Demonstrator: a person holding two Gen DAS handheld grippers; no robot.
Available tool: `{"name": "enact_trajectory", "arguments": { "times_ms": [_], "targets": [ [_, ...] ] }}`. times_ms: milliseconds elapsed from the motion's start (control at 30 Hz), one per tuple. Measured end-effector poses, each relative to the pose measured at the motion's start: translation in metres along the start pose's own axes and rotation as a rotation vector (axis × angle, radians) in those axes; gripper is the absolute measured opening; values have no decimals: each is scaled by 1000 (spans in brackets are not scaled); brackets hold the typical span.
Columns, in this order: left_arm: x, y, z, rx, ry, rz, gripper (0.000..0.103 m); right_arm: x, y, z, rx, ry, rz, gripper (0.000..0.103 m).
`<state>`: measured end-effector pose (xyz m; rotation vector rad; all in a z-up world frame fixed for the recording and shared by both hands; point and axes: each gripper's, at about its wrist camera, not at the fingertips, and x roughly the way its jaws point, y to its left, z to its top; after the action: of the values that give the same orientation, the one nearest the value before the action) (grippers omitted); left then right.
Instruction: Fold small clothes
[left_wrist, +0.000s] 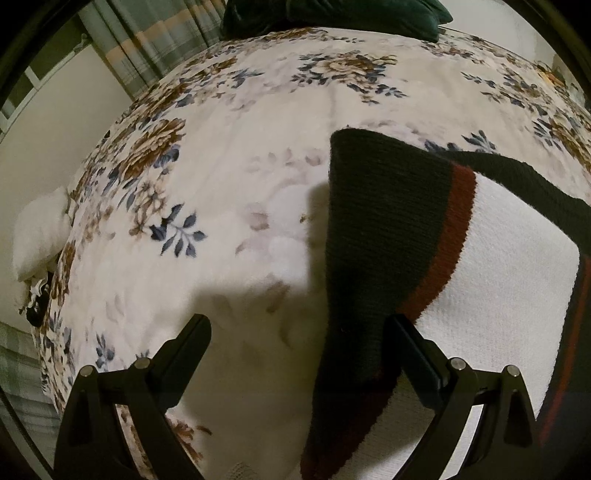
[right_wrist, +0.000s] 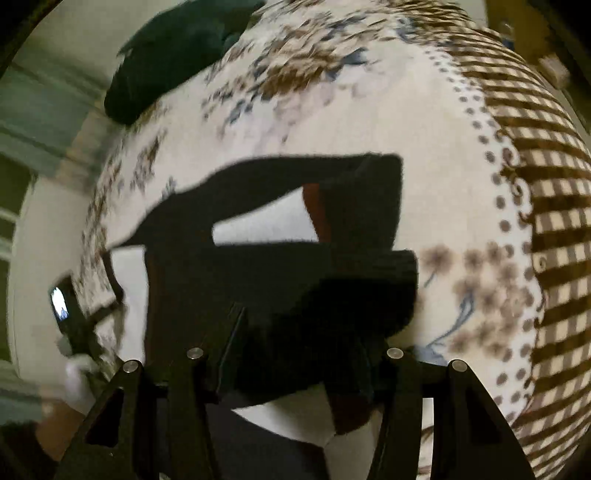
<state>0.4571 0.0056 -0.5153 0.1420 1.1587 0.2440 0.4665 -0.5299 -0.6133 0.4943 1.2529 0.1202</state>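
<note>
A small knit sweater, white with dark green and dark red bands (left_wrist: 491, 258), lies on a floral bedspread (left_wrist: 221, 184). Its dark sleeve (left_wrist: 373, 240) is folded across the body. My left gripper (left_wrist: 299, 332) is open just above the bed; the sleeve's lower end lies between its fingers, close to the right finger (left_wrist: 413, 350). In the right wrist view the sweater (right_wrist: 280, 266) is bunched, and my right gripper (right_wrist: 299, 339) is shut on a dark fold of it. The view is blurred.
A dark green cushion (left_wrist: 332, 14) lies at the head of the bed, also in the right wrist view (right_wrist: 166, 62). A white pillow (left_wrist: 40, 236) sits at the bed's left edge. A brown checked border (right_wrist: 546, 221) runs along the right. Curtains (left_wrist: 147, 40) hang behind.
</note>
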Motion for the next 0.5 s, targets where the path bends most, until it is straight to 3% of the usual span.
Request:
{"name": "enact_trajectory", "arguments": {
  "times_ms": [100, 200, 300, 400, 500],
  "targets": [
    [-13, -2, -2, 7, -19, 8, 99, 12, 10, -10, -108, 110, 28, 55],
    [-36, -8, -8, 21, -65, -5, 99, 19, 22, -33, -220, 274, 55, 55],
    [-52, -19, -12, 39, -97, -22, 99, 16, 19, -54, -256, 315, 1, 55],
    [-56, -33, -12, 64, -105, -31, 99, -3, -5, -50, -141, 189, -11, 55],
    [-53, -46, -11, 85, -93, -45, 99, -35, -44, -32, 71, -50, 69, 55]
  ]
}}
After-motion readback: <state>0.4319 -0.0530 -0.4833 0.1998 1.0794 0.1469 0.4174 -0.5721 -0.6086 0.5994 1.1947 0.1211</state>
